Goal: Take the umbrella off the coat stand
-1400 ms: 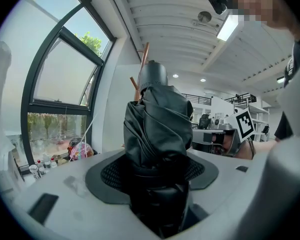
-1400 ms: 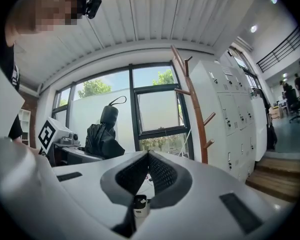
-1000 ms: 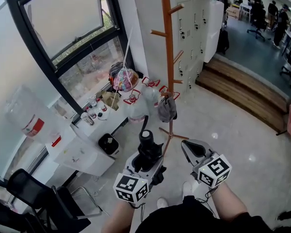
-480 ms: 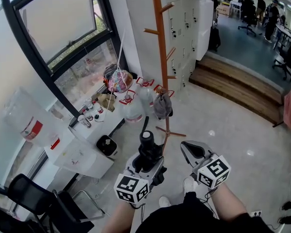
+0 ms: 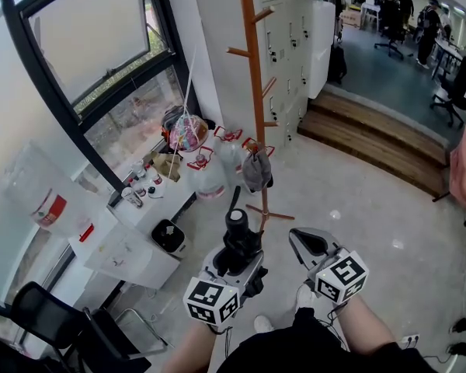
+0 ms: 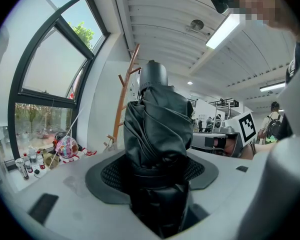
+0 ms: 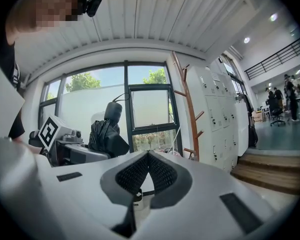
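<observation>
At left tongs (image 5: pixel 233 263): jaws stood wide, pressed round the folded black umbrella (image 6: pixel 157 129), gripping it at its strapped middle.
Where umbrella was: in my grip, out in front of me, well apart from the coat stand (image 5: pixel 252 92), so already off it.
Why held so: mid-body grip probably kept the loose cloth bundled and the weight balanced.
Right tongs (image 7: pixel 147 159): pads met at the tips, nothing between them; beside the left, likely spare.
Umbrella axis: ran along the jaws' line.
Pointing: round handle end with cord faced away from me, toward the stand.
</observation>
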Demonstrator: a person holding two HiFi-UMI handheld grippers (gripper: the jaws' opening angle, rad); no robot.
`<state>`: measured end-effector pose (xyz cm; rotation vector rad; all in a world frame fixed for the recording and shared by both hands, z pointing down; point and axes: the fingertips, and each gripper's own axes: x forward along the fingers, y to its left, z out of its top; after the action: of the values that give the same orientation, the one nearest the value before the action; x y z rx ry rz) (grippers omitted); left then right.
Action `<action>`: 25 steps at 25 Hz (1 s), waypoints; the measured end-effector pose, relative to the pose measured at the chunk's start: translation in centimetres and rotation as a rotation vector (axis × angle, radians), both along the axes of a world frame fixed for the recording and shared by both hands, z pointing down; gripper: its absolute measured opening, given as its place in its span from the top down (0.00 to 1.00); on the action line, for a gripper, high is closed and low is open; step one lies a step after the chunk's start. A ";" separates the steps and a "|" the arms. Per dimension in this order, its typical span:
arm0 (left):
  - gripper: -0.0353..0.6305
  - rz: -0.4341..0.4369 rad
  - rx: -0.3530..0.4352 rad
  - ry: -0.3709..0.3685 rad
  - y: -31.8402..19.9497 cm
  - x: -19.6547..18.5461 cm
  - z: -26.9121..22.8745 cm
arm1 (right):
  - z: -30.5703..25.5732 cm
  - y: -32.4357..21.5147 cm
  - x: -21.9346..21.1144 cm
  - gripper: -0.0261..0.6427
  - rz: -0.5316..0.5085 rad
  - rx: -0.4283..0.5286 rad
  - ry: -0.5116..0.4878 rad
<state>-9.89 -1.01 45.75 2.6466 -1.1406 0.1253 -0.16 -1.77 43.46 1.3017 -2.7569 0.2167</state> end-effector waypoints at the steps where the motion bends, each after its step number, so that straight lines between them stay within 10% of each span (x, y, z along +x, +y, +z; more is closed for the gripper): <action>1: 0.52 0.001 0.002 -0.001 0.0 0.0 0.0 | 0.0 0.1 -0.1 0.88 -0.002 0.001 0.001; 25: 0.52 0.016 0.002 0.011 0.0 1.0 -0.4 | -0.6 0.4 0.5 0.88 0.008 0.020 0.007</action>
<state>-8.90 -1.02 45.32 2.6558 -1.1166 0.1117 0.32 -1.36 42.87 1.3154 -2.7559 0.1859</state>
